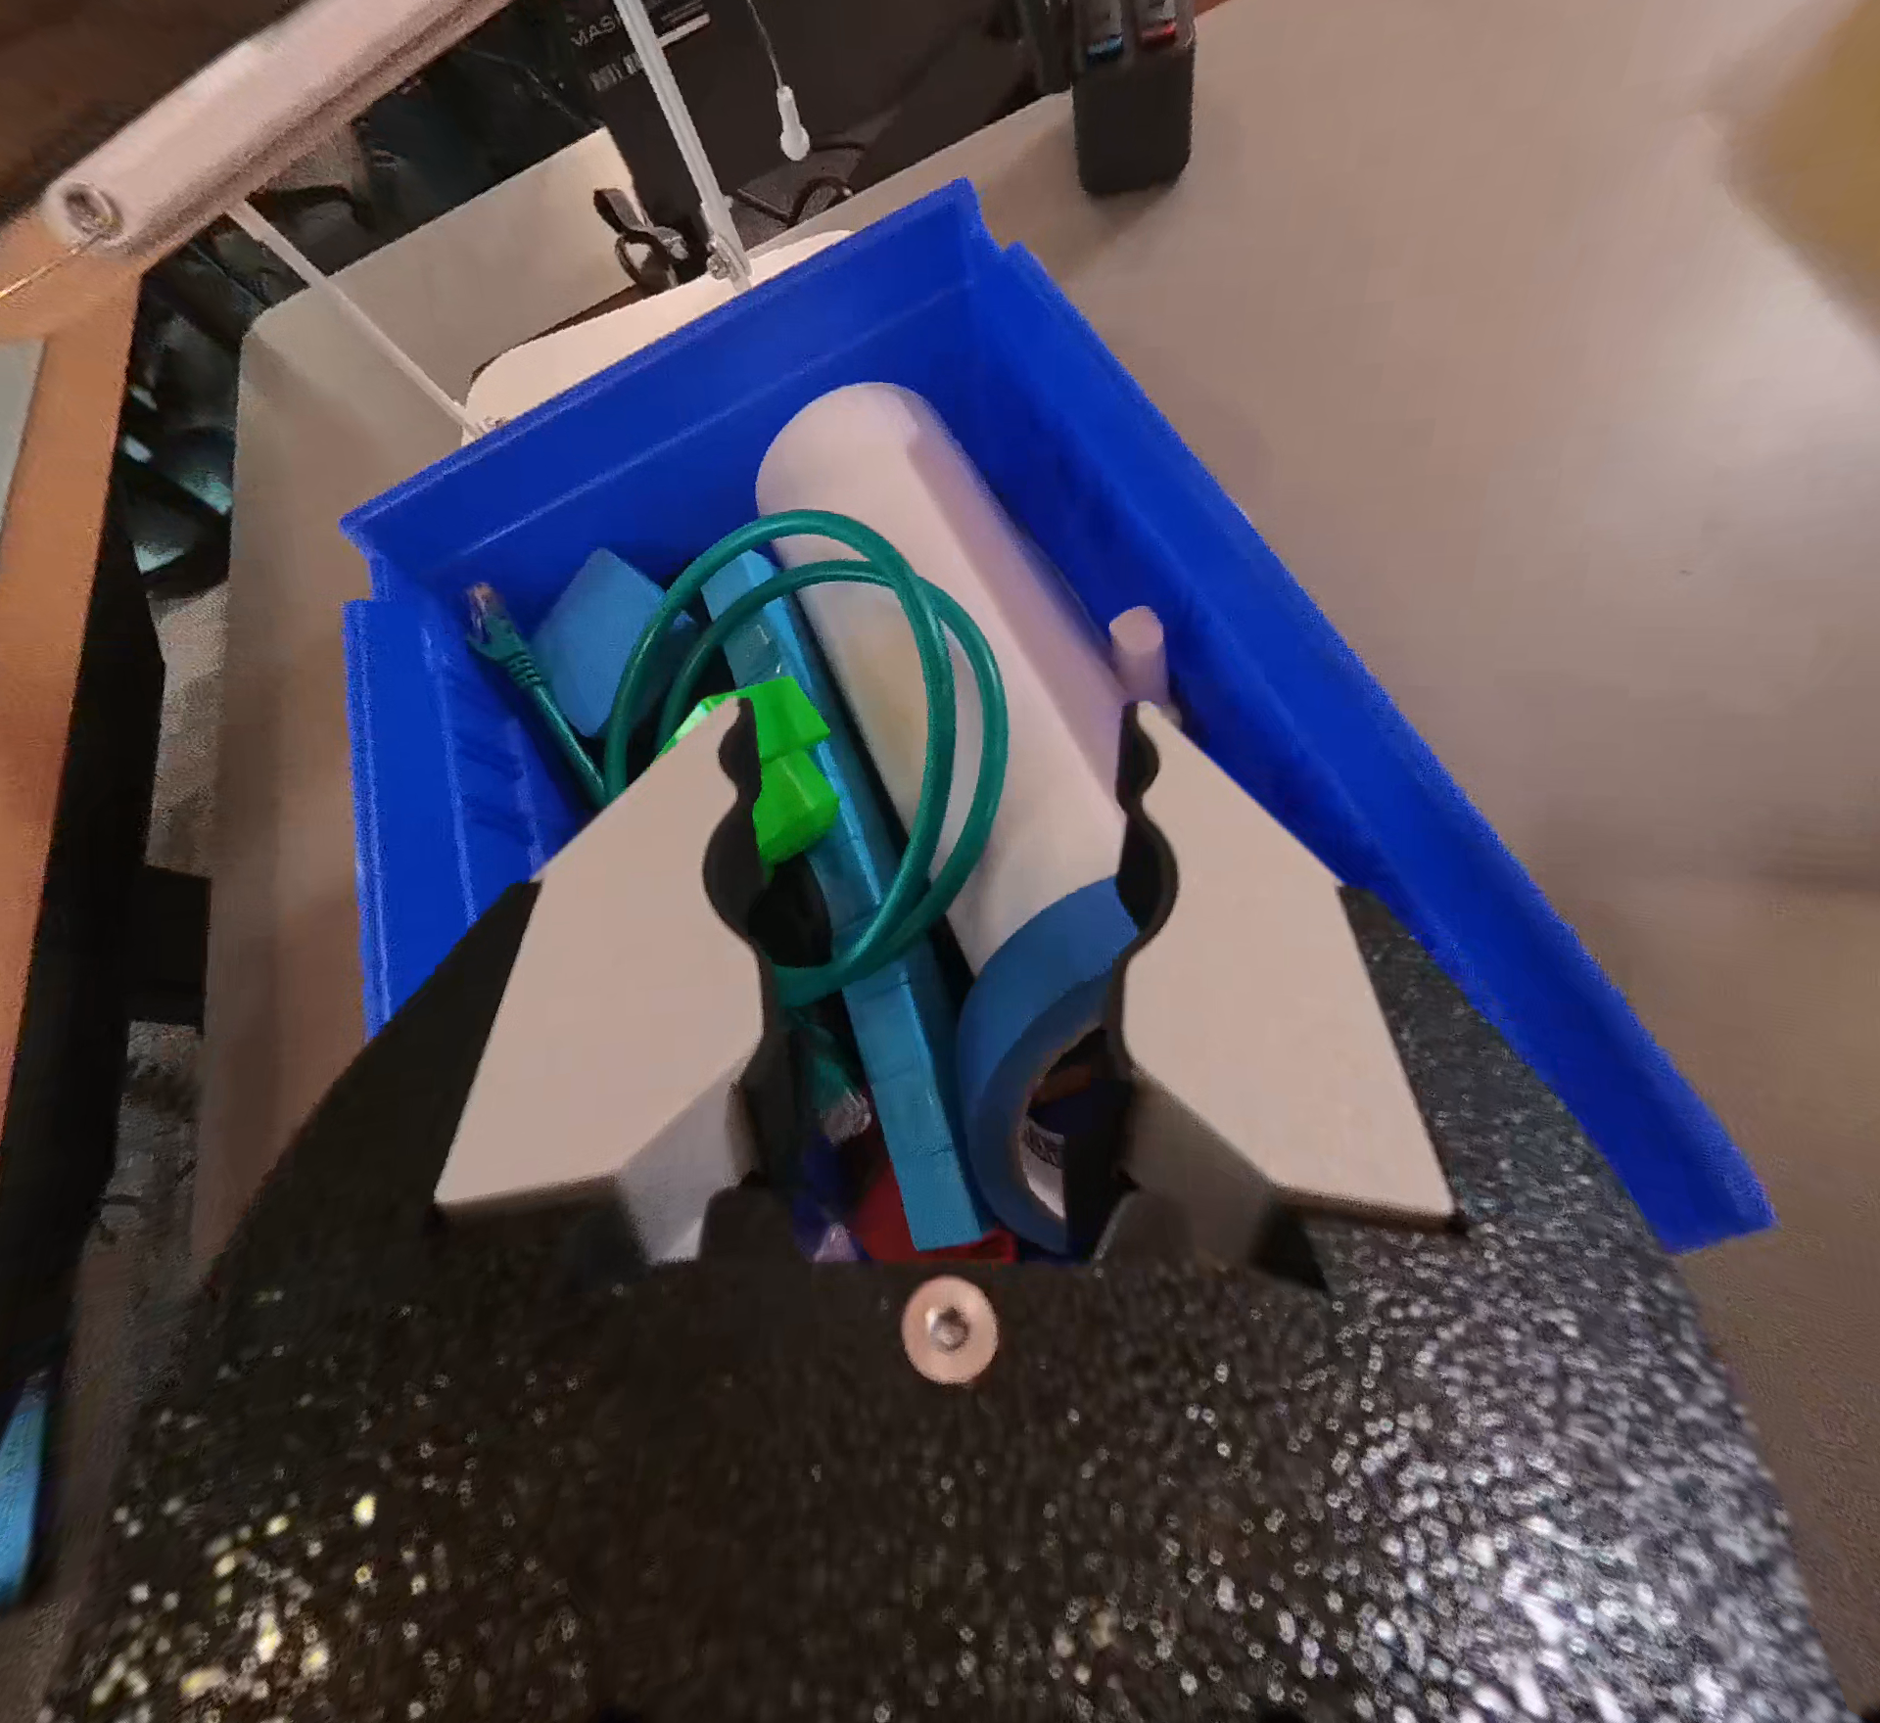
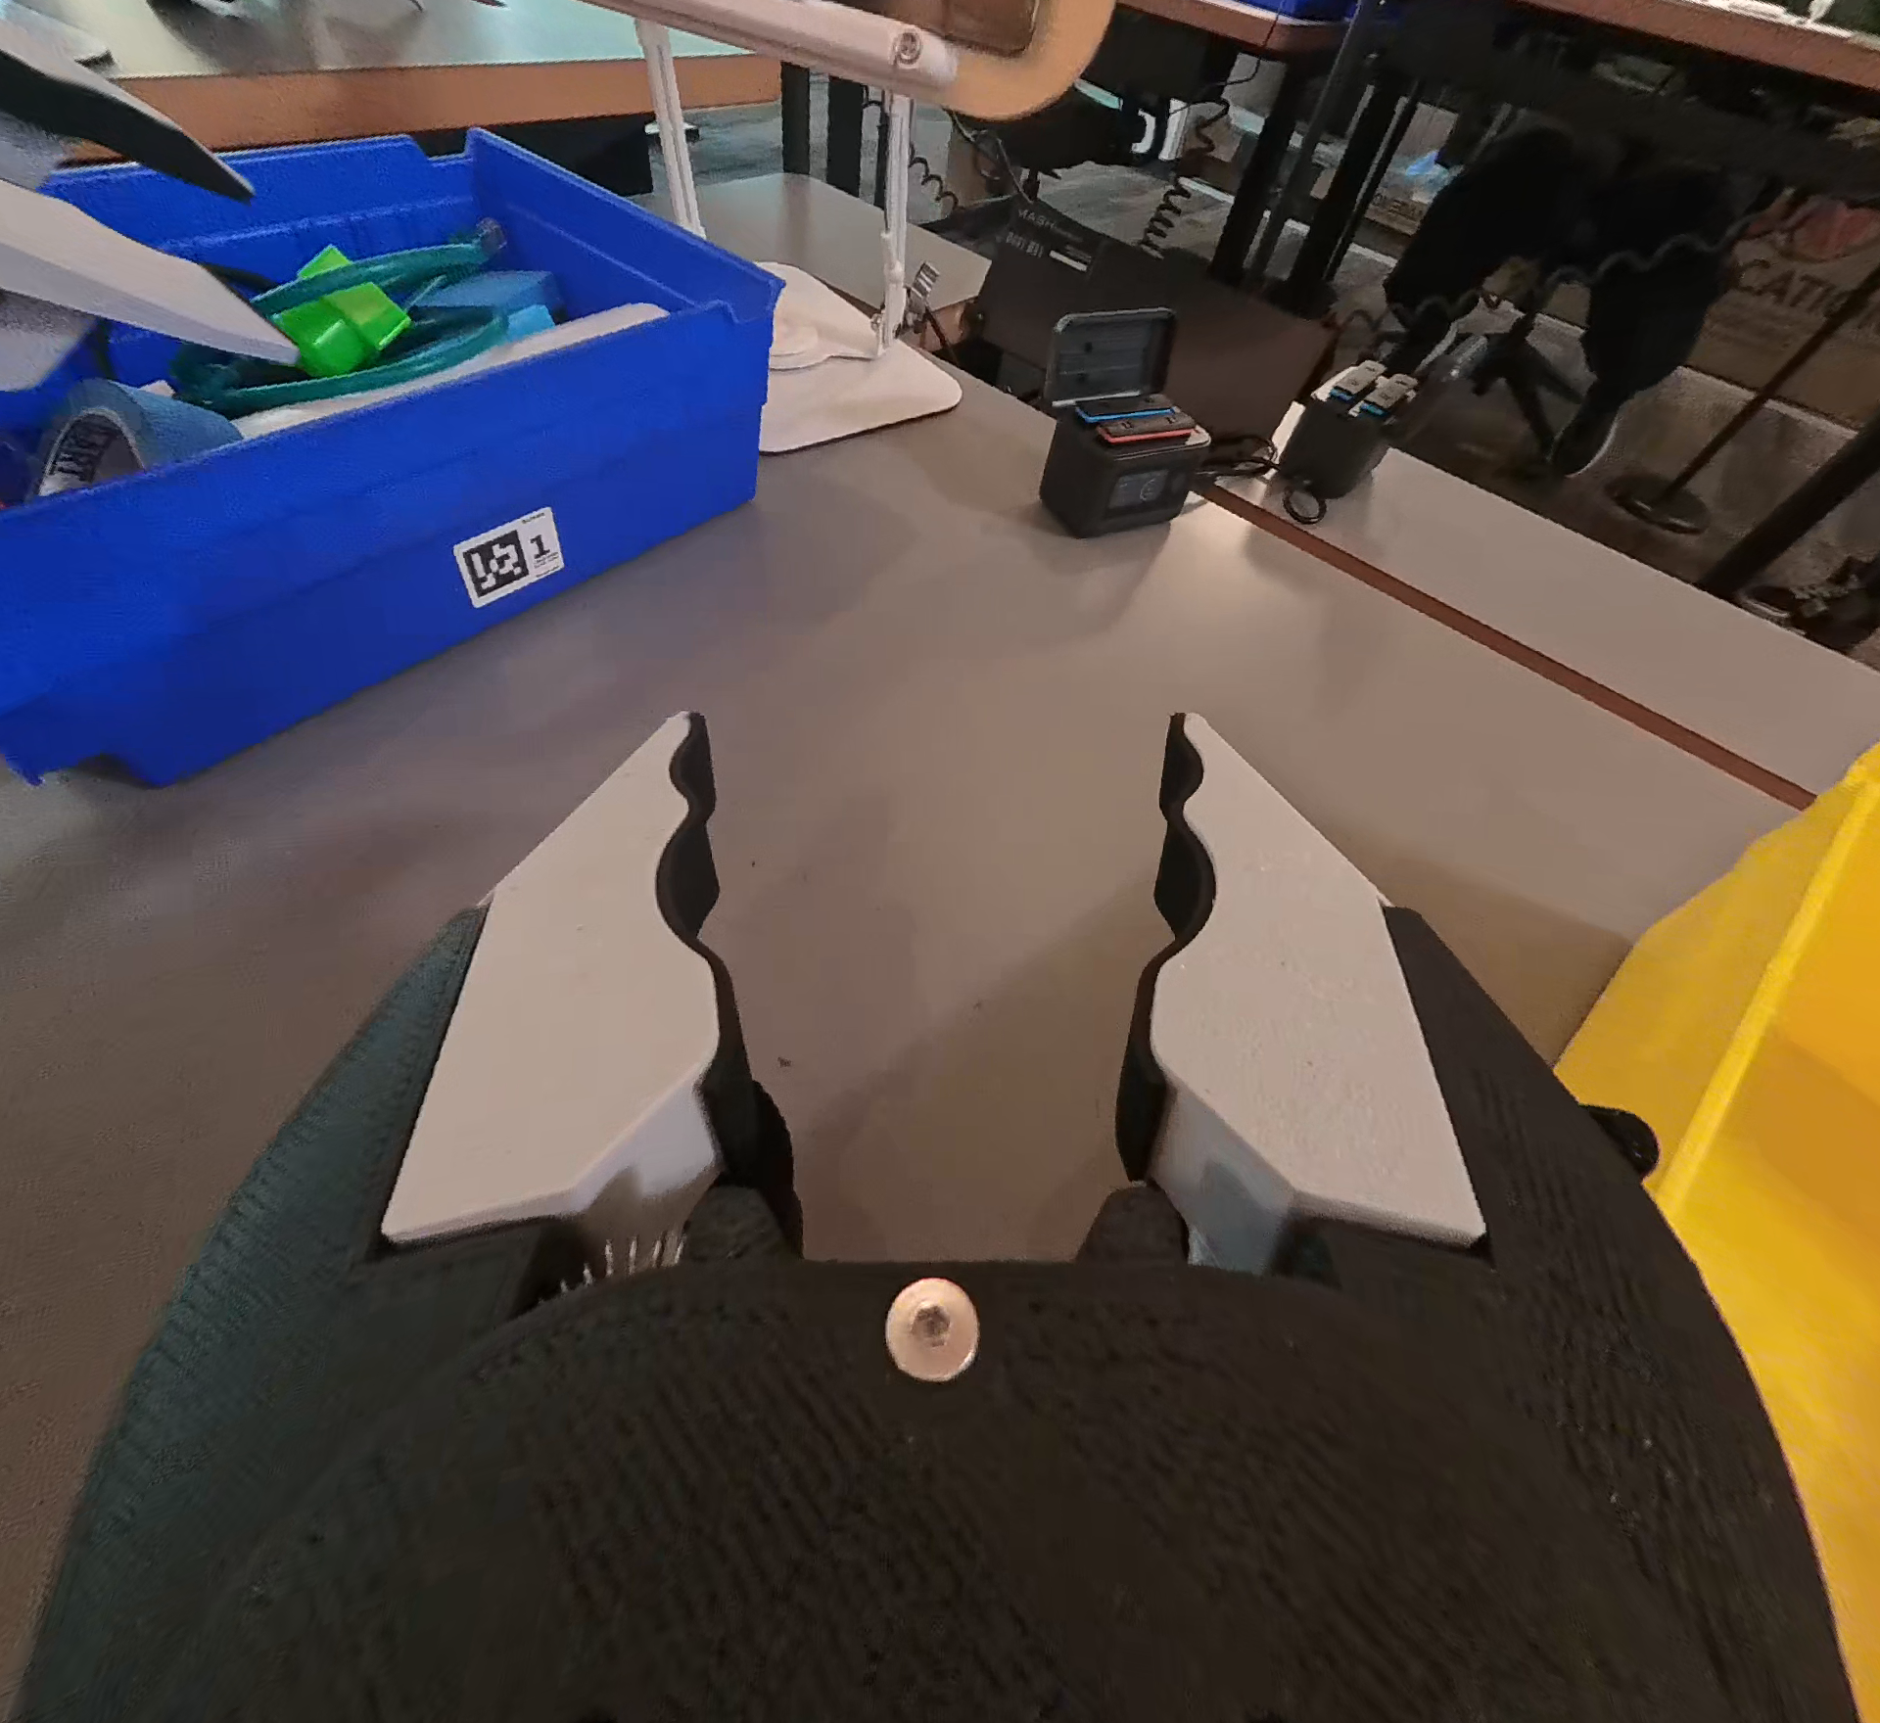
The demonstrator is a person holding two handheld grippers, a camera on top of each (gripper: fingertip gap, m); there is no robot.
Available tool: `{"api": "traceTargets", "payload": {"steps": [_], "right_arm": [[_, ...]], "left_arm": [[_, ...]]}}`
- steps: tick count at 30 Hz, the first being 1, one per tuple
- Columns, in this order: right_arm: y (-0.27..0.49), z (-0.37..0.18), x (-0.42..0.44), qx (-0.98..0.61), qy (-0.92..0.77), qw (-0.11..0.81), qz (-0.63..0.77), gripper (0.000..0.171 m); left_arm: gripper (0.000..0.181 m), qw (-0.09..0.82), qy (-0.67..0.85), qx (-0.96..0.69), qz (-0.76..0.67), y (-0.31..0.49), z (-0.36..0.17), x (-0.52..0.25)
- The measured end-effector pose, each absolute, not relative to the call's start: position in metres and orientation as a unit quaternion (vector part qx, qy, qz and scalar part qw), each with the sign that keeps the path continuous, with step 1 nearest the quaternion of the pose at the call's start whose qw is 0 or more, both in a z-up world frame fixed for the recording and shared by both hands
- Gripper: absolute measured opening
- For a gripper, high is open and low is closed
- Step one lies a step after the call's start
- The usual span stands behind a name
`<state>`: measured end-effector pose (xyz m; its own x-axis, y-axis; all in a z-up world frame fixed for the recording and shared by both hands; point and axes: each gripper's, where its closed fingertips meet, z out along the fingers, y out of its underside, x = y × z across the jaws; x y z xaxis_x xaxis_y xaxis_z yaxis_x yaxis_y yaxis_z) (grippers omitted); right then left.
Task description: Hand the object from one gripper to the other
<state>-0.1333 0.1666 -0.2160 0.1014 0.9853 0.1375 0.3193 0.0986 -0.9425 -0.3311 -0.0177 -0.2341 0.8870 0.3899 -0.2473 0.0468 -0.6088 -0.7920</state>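
Observation:
A blue bin (image 1: pixel 1170 474) stands on the grey table. It holds a white cylinder (image 1: pixel 916 616), a coiled green cable (image 1: pixel 946 759), a bright green plastic piece (image 1: pixel 788 774), a light blue bar (image 1: pixel 885 993) and a roll of blue tape (image 1: pixel 1027 1013). My left gripper (image 1: pixel 936 718) is open and hangs over the bin, its fingers on either side of the cable and cylinder. The bin (image 2: pixel 305 515) also shows at the left in the right wrist view, with the left gripper's finger (image 2: pixel 132 281) over the green piece (image 2: pixel 341 321). My right gripper (image 2: pixel 931 728) is open and empty above the bare table.
A yellow bin (image 2: pixel 1770 1115) stands at the right edge. Two black battery chargers (image 2: pixel 1119 454) sit at the table's far side. A mirror on a white stand (image 2: pixel 855 362) is behind the blue bin. Other tables with blue bins are in the background.

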Motion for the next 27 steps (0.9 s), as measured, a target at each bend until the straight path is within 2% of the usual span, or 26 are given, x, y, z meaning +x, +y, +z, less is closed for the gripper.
{"api": "traceTargets", "payload": {"steps": [7,12,16,18,20,23,27], "right_arm": [[0.168,-0.213,-0.132,-0.572,-0.568,0.470,0.360,0.085],[0.167,-0.209,-0.131,-0.568,-0.569,0.472,0.363,0.084],[0.167,-0.203,-0.129,-0.564,-0.566,0.476,0.368,0.083],[0.167,-0.199,-0.128,-0.562,-0.564,0.479,0.370,0.083],[0.168,-0.195,-0.126,-0.560,-0.561,0.482,0.373,0.082],[0.170,-0.188,-0.123,-0.557,-0.557,0.489,0.375,0.081],[0.171,-0.180,-0.120,-0.553,-0.549,0.493,0.385,0.080]], "left_arm": [[0.057,0.394,-0.094,-0.889,0.213,-0.010,-0.248,-0.333],[0.050,0.394,-0.114,-0.899,0.153,-0.004,-0.251,-0.332],[0.034,0.392,-0.142,-0.902,0.108,-0.003,-0.252,-0.335],[0.005,0.389,-0.153,-0.903,0.095,-0.004,-0.253,-0.339],[0.004,0.381,-0.158,-0.907,0.080,-0.004,-0.253,-0.339],[0.004,0.407,-0.168,-0.889,0.129,-0.011,-0.220,-0.351],[0.003,0.477,-0.176,-0.842,0.181,-0.025,-0.143,-0.360]]}}
